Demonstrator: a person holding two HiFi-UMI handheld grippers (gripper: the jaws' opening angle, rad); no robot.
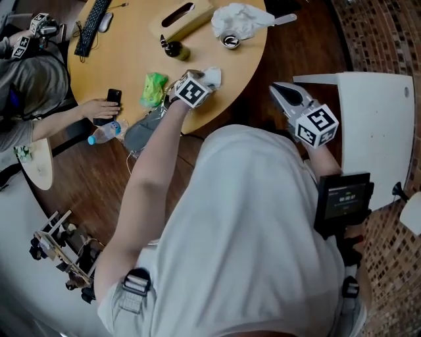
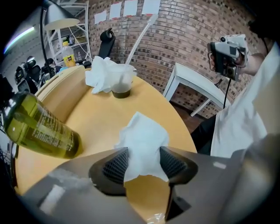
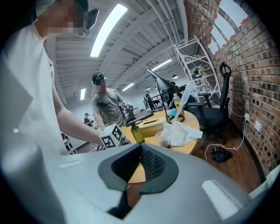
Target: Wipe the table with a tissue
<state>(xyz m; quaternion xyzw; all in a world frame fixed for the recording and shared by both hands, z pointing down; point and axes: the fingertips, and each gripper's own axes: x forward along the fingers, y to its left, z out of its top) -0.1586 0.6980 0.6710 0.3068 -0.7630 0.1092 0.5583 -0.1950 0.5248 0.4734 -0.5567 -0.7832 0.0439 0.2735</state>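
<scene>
A white tissue (image 1: 212,77) (image 2: 142,140) lies on the round wooden table (image 1: 131,52) (image 2: 100,118) near its front edge. My left gripper (image 1: 205,80) (image 2: 143,159) points steeply down over it. Its jaws stand wide apart with the tissue between the pads, resting on the tabletop. My right gripper (image 1: 279,91) (image 3: 141,151) hangs off the table's right side, above the floor. It is shut with nothing in it.
On the table are an olive-green bottle (image 1: 176,49) (image 2: 39,131), a tissue box (image 1: 181,18), a cup stuffed with crumpled tissue (image 1: 238,20) (image 2: 107,75), a green bag (image 1: 154,88) and a keyboard (image 1: 92,26). A seated person's hand holds a phone (image 1: 113,99). A white table (image 1: 378,131) stands at the right.
</scene>
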